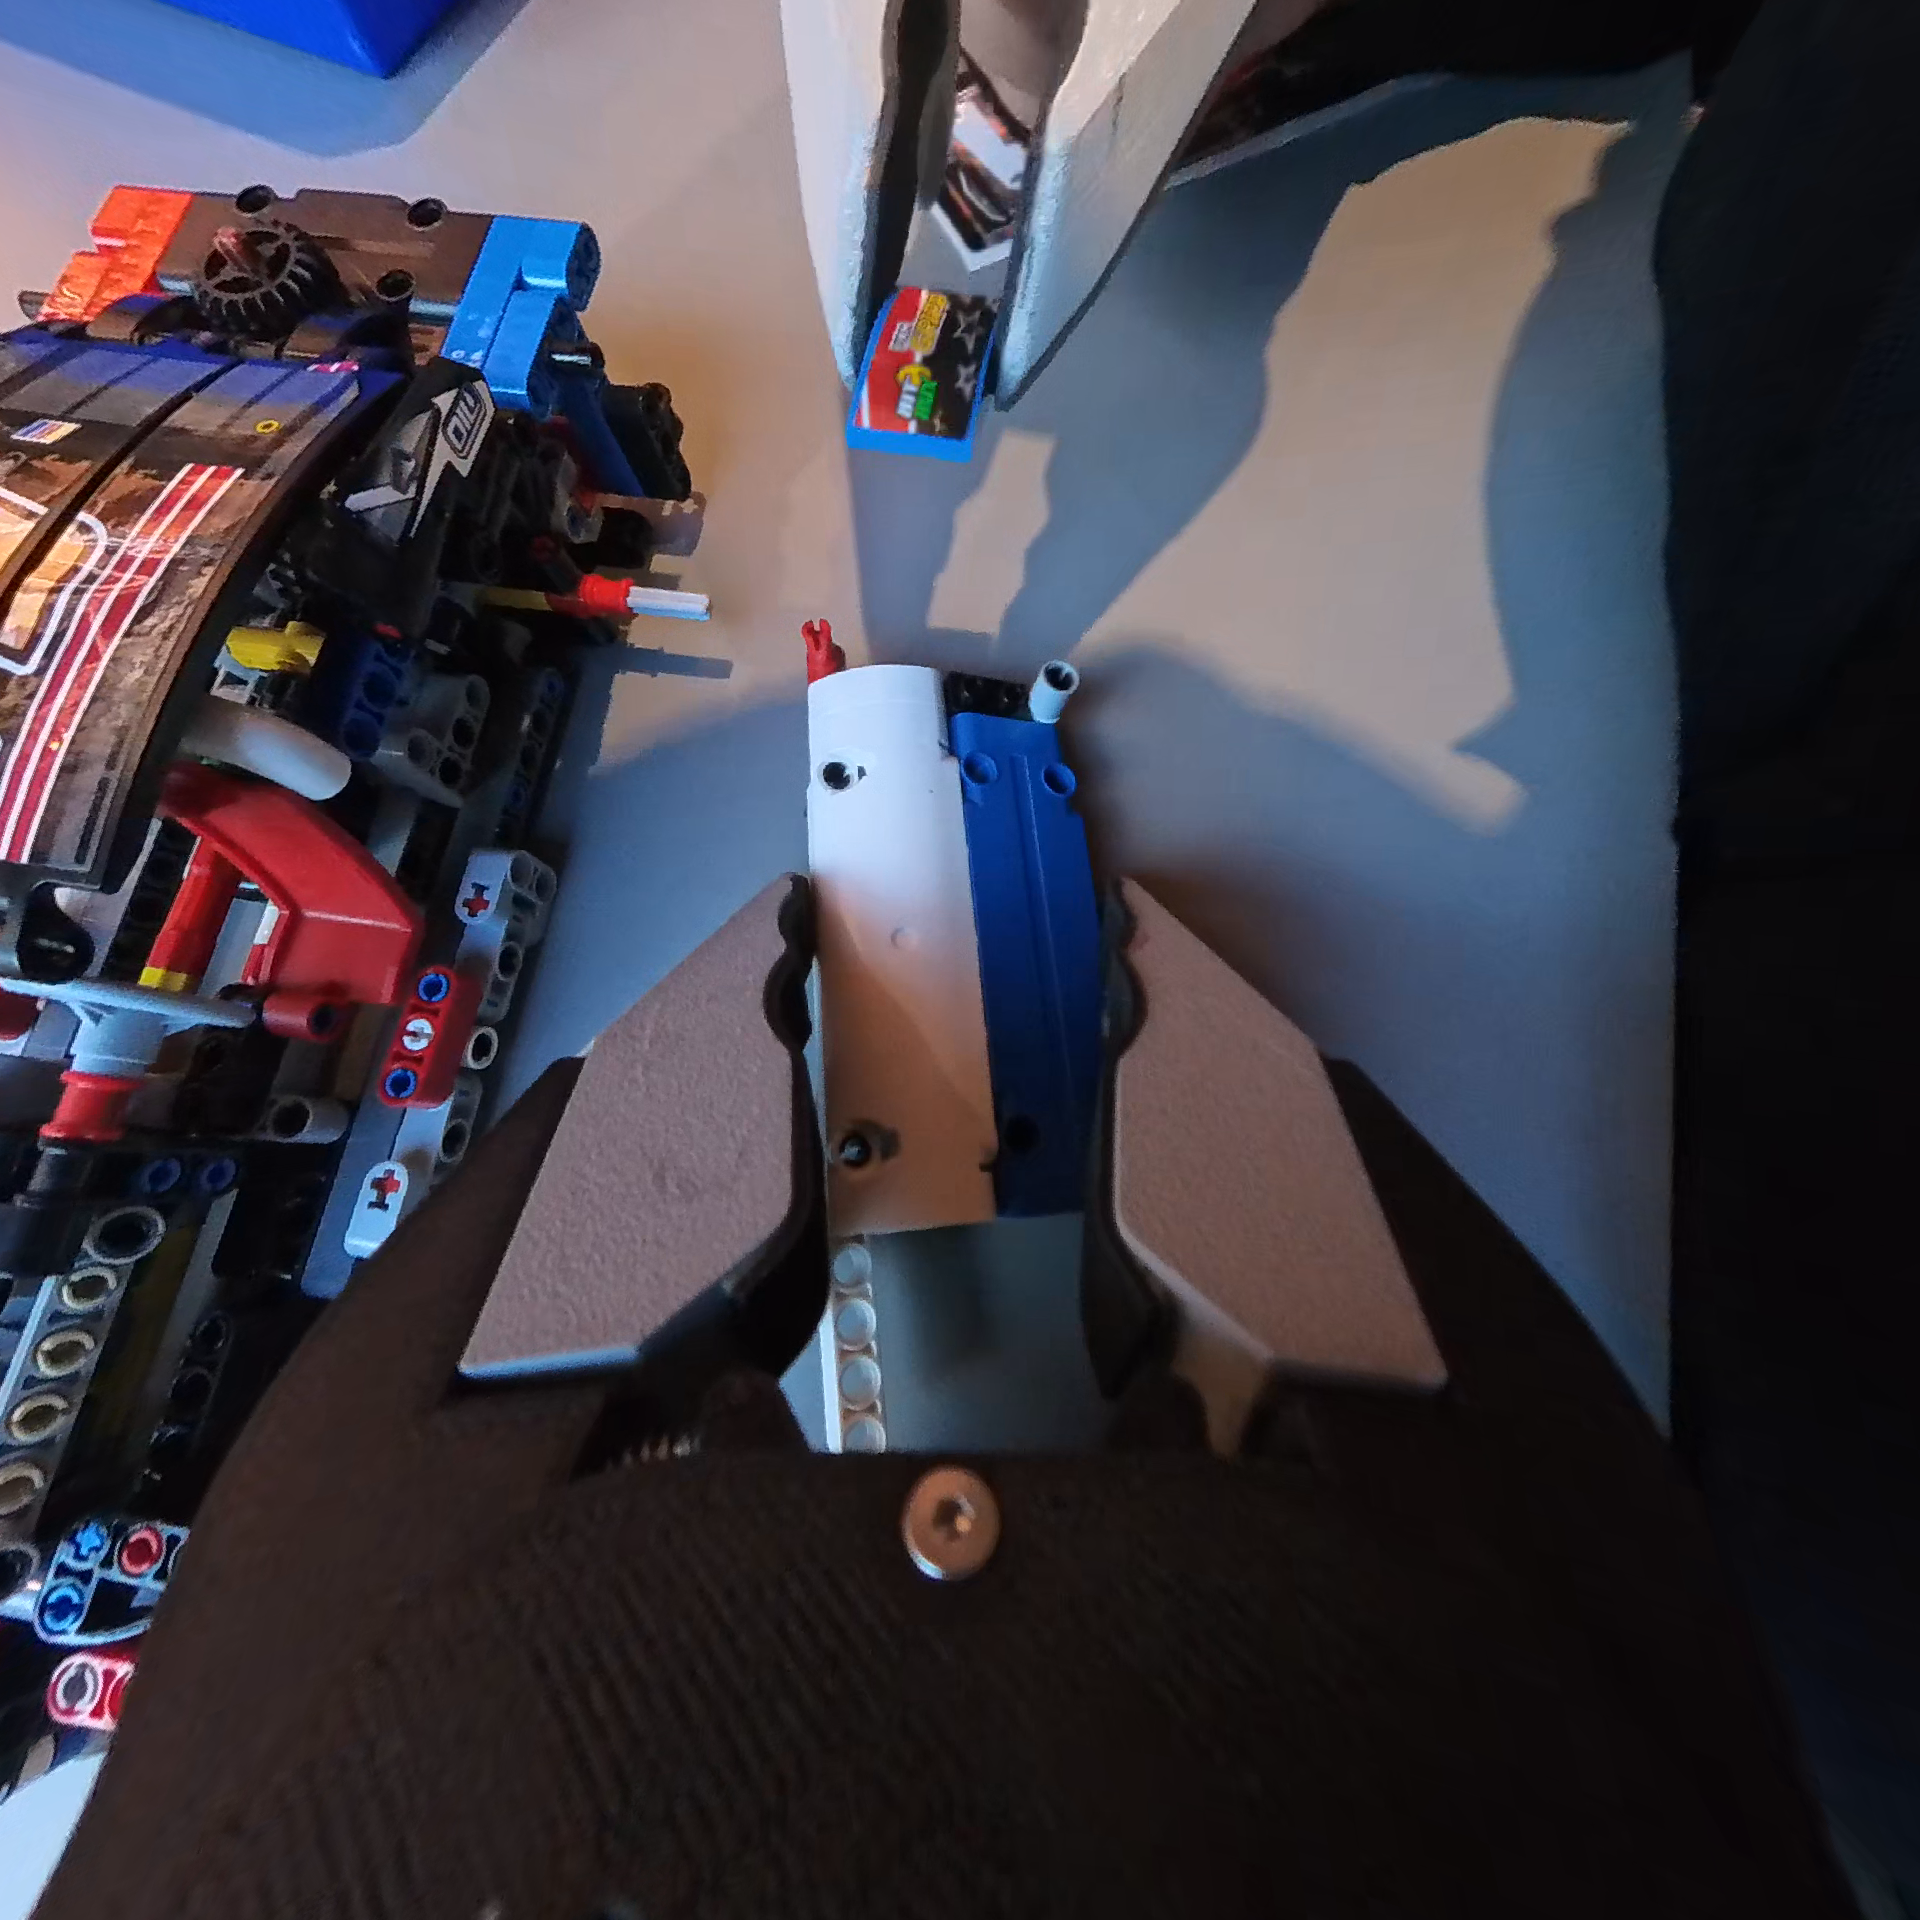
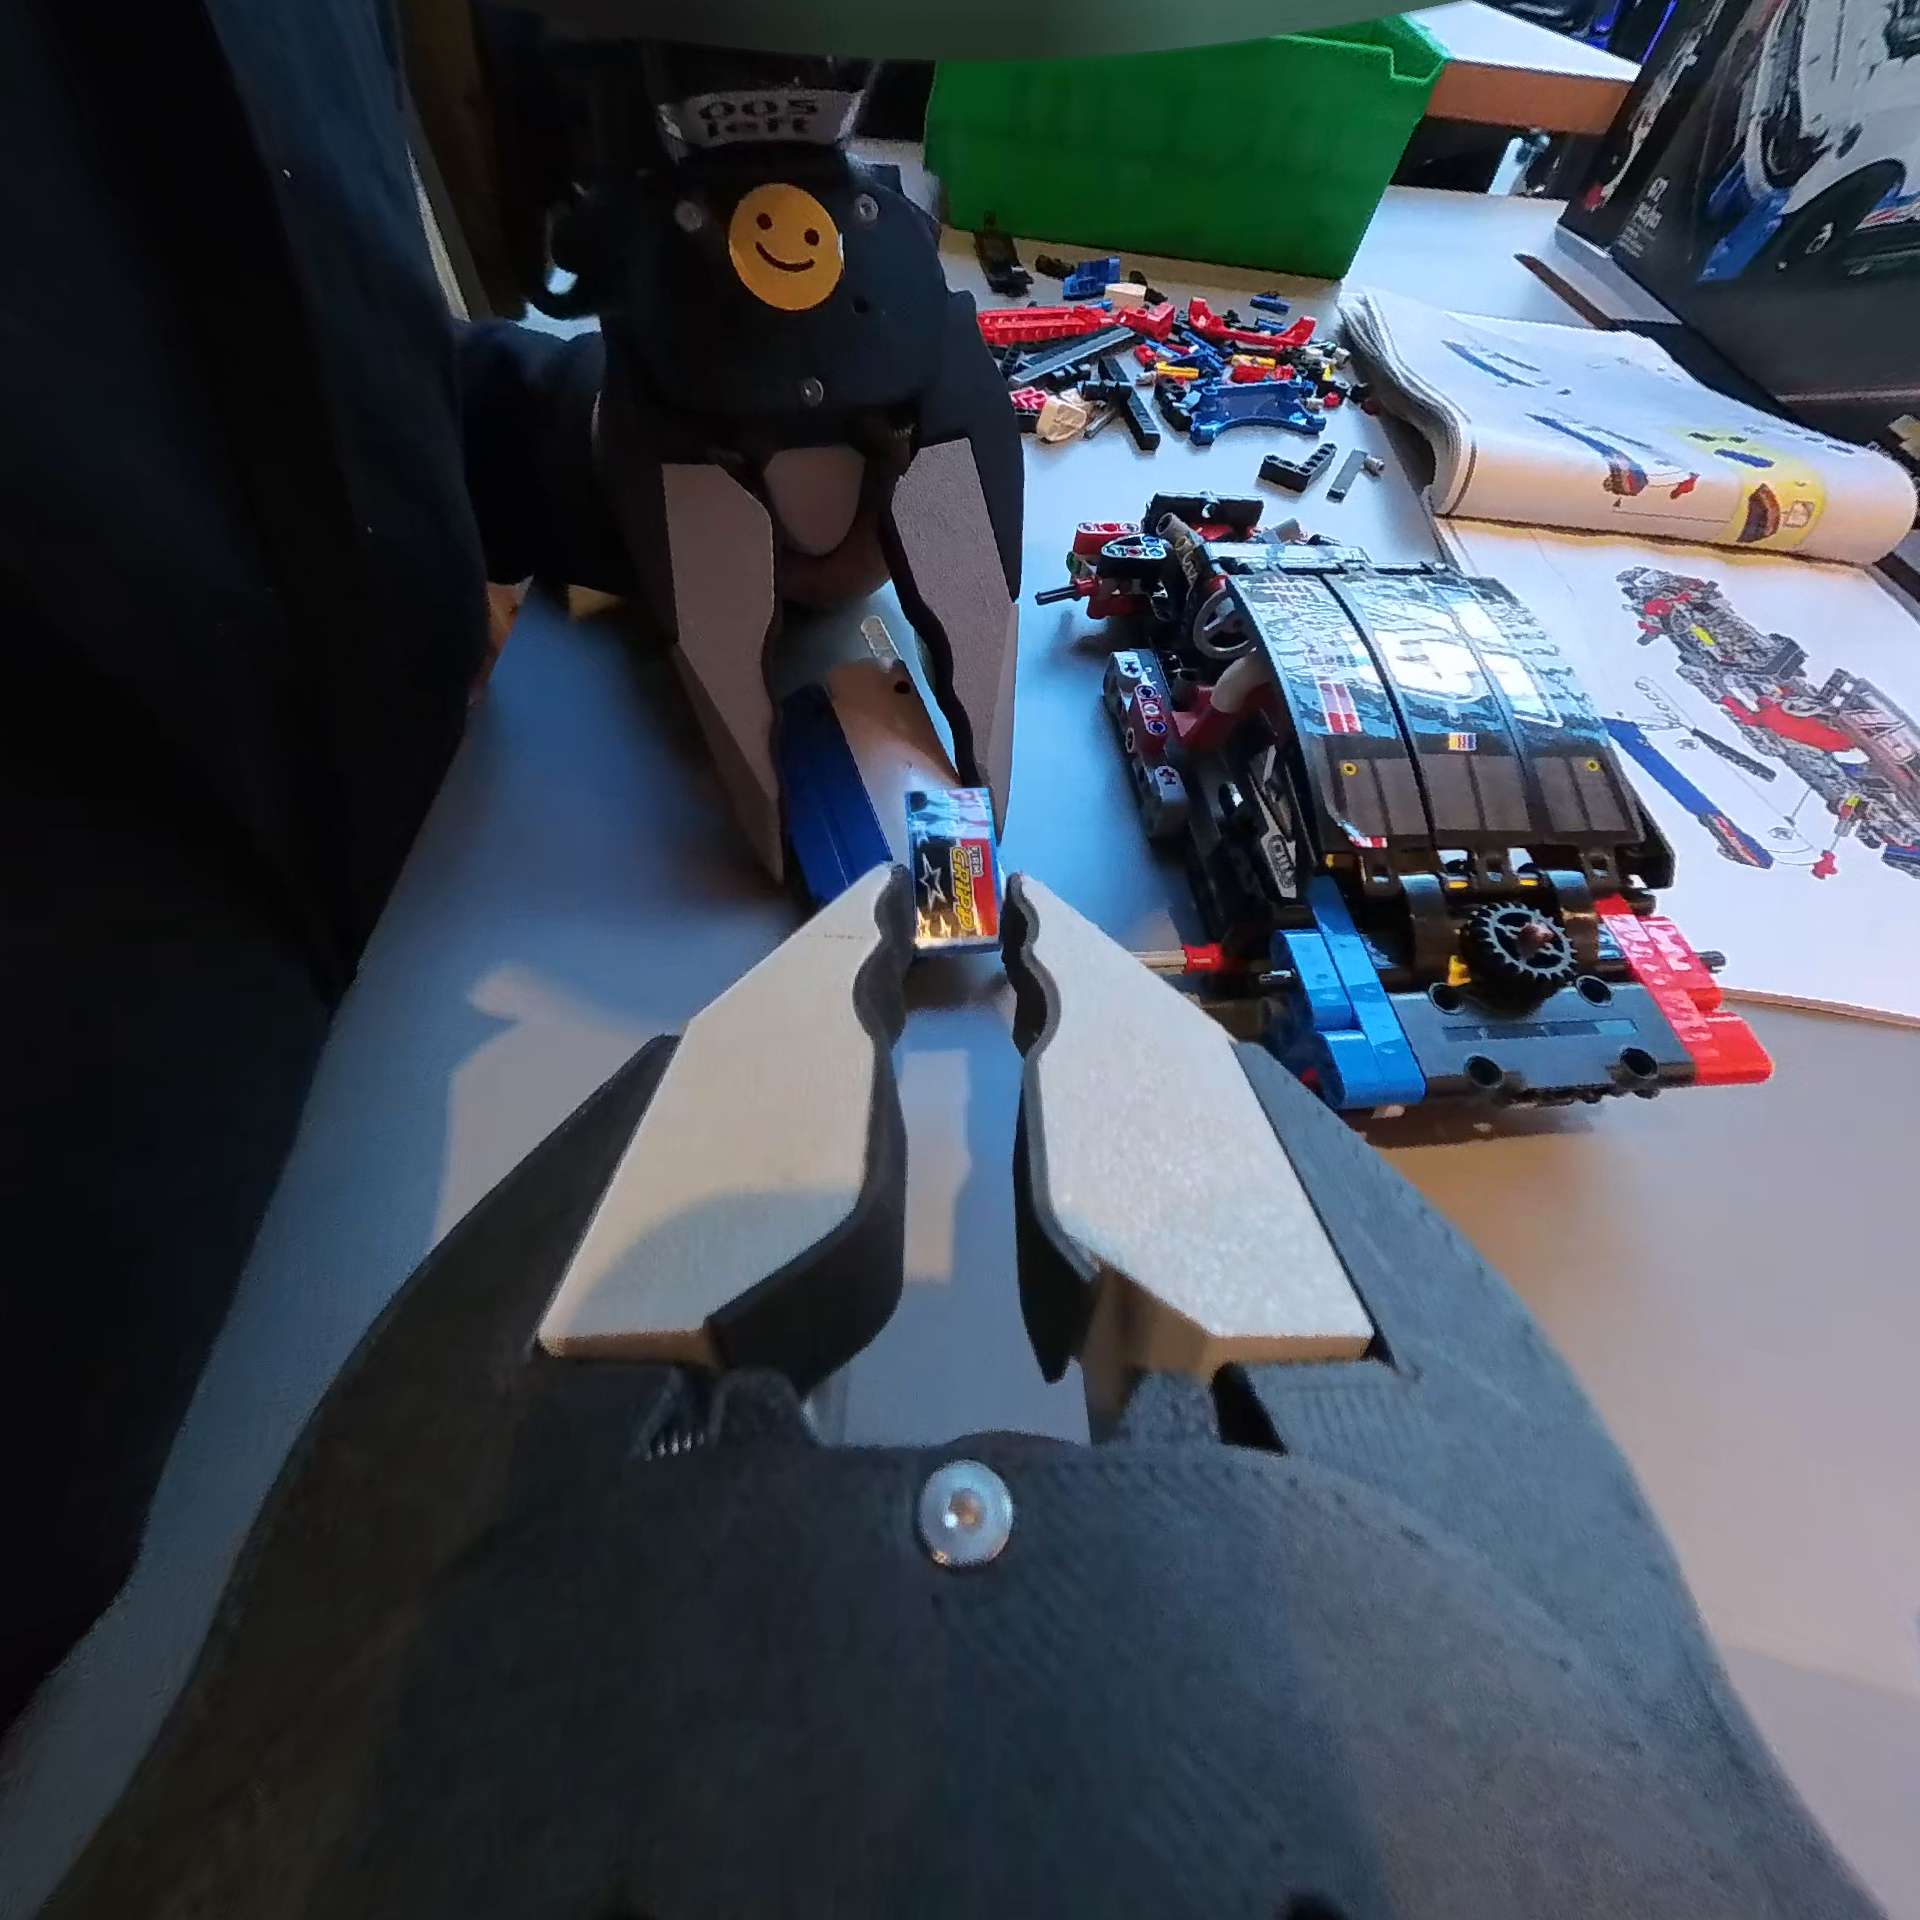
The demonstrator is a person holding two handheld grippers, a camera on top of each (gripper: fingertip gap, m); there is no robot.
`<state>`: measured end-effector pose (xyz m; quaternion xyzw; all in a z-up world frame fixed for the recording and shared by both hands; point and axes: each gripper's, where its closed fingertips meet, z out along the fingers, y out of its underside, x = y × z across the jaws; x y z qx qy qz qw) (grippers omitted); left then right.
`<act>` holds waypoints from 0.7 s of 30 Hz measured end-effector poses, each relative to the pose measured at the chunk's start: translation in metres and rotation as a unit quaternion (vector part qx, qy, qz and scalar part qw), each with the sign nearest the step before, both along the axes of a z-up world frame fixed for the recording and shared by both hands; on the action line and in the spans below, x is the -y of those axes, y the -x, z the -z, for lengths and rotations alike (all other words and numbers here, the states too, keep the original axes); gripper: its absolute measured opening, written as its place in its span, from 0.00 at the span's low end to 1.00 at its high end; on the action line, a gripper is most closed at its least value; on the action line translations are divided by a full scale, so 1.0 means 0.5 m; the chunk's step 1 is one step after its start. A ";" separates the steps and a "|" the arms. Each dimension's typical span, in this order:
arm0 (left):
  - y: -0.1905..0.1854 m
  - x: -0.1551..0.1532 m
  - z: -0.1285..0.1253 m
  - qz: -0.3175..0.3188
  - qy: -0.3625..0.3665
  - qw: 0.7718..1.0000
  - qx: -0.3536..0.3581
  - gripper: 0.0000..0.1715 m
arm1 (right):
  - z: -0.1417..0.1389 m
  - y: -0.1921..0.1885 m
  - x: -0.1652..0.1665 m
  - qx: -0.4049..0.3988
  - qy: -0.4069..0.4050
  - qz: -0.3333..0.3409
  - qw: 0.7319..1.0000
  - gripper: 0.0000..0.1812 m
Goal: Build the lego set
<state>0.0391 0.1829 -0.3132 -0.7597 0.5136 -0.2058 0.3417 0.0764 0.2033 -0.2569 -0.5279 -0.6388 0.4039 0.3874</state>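
My left gripper (image 1: 956, 914) is shut on a white and blue panel assembly (image 1: 914, 883) and holds it low over the grey table (image 1: 1299, 540). A red pin (image 1: 824, 646) and a white pin (image 1: 1051, 691) stick out of its far end. My right gripper (image 2: 956, 899) is shut on a small blue stickered tile (image 2: 956, 883). It holds the tile just beyond the panel's far end (image 2: 831, 821), facing the left gripper (image 2: 883, 831). In the left wrist view the tile (image 1: 920, 374) is apart from the panel. The partly built car (image 2: 1403, 790) lies beside them.
The car (image 1: 260, 727) is close on the left of my left gripper. Behind it are a pile of loose pieces (image 2: 1174, 364), a green bin (image 2: 1164, 135), an open instruction booklet (image 2: 1662, 447) and a set box (image 2: 1766, 156). A dark sleeve (image 2: 208, 520) borders the table edge. Some 7 cm of space lies between my two pairs of fingers.
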 end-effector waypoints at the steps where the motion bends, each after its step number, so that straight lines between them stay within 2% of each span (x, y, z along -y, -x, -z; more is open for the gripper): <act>1: 0.000 0.000 0.000 0.000 -0.001 1.000 0.000 0.31 | 0.000 0.000 -0.001 0.000 0.001 0.000 1.000 0.08; 21: 0.000 0.000 0.000 0.000 -0.001 1.000 0.000 0.31 | 0.004 0.000 -0.001 0.002 0.001 0.001 1.000 0.08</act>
